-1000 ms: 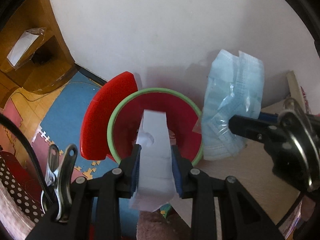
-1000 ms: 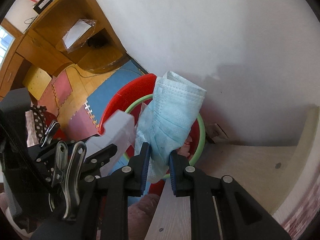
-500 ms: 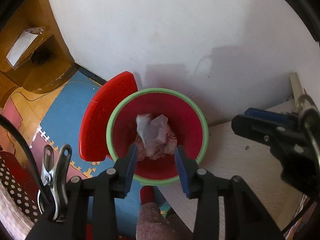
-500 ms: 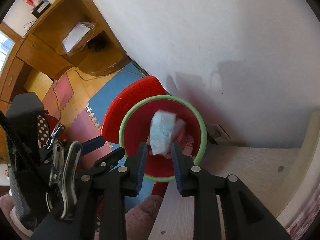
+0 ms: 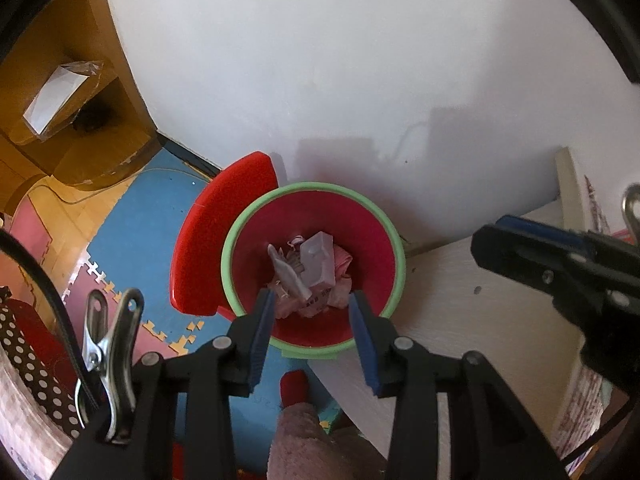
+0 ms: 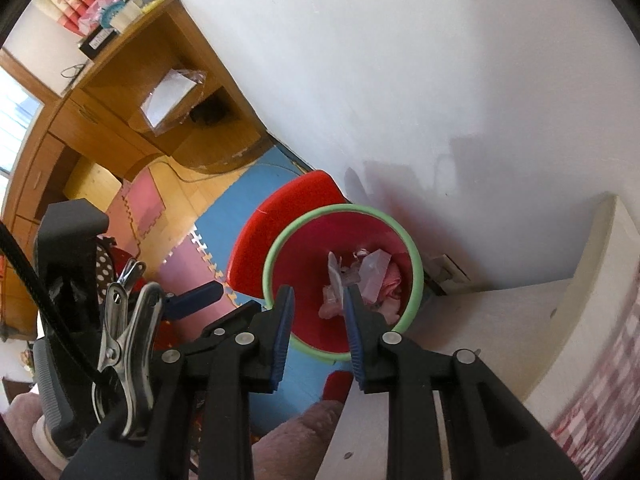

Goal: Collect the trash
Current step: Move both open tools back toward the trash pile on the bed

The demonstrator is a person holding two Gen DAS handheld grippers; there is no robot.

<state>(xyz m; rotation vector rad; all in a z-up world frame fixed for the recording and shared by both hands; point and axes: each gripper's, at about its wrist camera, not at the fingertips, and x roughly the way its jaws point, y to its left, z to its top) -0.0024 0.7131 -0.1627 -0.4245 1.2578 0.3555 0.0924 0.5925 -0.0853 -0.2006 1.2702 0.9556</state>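
A red waste bin with a green rim (image 5: pixel 394 240) (image 6: pixel 416 264) stands on the floor against the white wall, its red lid (image 5: pixel 224 224) (image 6: pixel 280 208) tipped back on the left. Inside lies crumpled trash (image 5: pixel 310 276) (image 6: pixel 360 284), with a pale clear wrapper on top. My left gripper (image 5: pixel 312 312) hangs above the bin, open, with nothing between its blue pads. My right gripper (image 6: pixel 318 312) is also above the bin, open and empty. In the left wrist view the right gripper's fingers (image 5: pixel 532 248) reach in from the right.
A white table (image 5: pixel 460 304) (image 6: pixel 500 320) edge runs beside the bin on the right. Blue and pink foam floor mats (image 5: pixel 132 216) lie to the left. A wooden desk (image 6: pixel 120 120) with a bagged paper stands at the back left. A pink slipper (image 5: pixel 304 440) is below.
The left gripper let go of the white wrapper and the right let go of the blue mask; both dropped into the bin. Both grippers opened and rose a little.
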